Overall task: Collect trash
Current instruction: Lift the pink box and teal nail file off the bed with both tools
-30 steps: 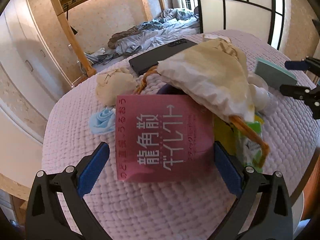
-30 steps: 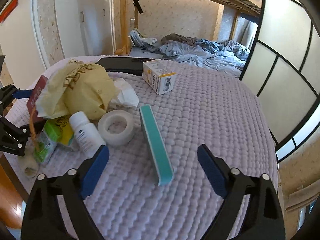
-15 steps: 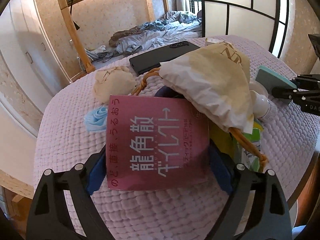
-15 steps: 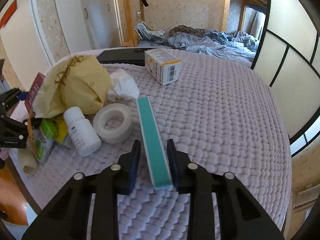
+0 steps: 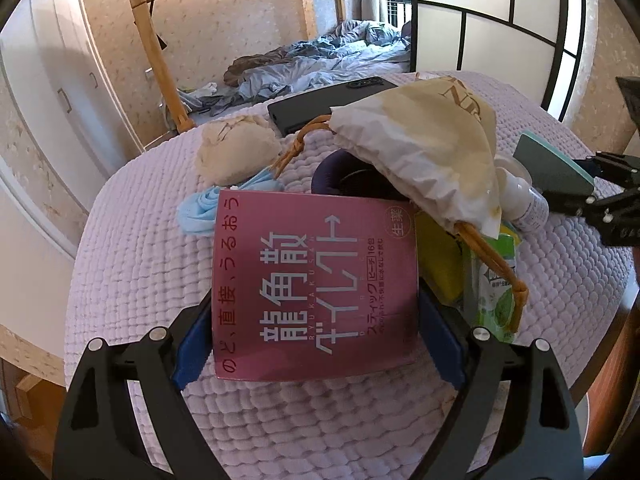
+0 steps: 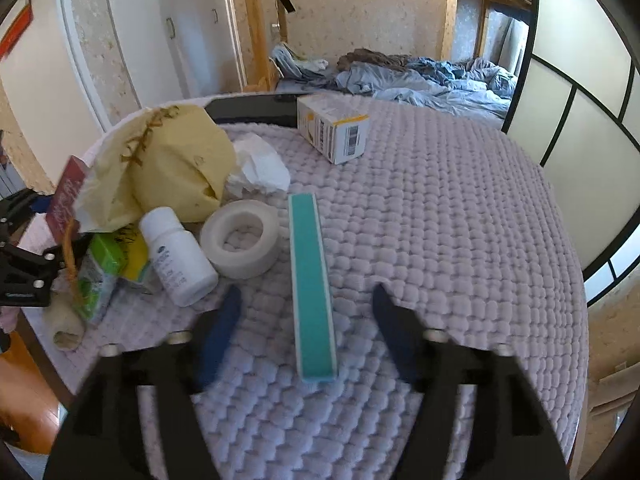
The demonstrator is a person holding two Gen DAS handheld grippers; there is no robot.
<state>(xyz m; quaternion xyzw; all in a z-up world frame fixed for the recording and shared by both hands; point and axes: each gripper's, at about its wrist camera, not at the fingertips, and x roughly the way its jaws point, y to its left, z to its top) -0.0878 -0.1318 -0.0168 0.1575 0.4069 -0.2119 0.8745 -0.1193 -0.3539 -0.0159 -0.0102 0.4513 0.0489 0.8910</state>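
My left gripper (image 5: 316,308) is shut on a pink box with Japanese print (image 5: 316,280), its blue pads pressing both side edges just above the quilted lilac table cover (image 5: 140,280). A teal-topped foam block (image 6: 312,280) lies flat on the cover between the fingers of my right gripper (image 6: 307,294). Those jaws are opening and blurred, and the pads stand clear of the block. A wicker basket (image 5: 492,256) behind the pink box holds a crumpled yellow paper bag (image 5: 432,152), a green carton (image 5: 496,280) and a dark blue item.
A white bottle (image 6: 176,256), a tape roll (image 6: 240,238), a crumpled tissue (image 6: 260,168) and a white-and-yellow box (image 6: 334,130) lie on the cover. A blue mask (image 5: 200,208), a beige paper ball (image 5: 236,152) and a black tablet (image 5: 320,104) lie further back. A bed stands beyond.
My left jaws closed onto the pink box and kept hold. My right jaws closed around the teal block, then spread apart again, leaving it lying on the cover.
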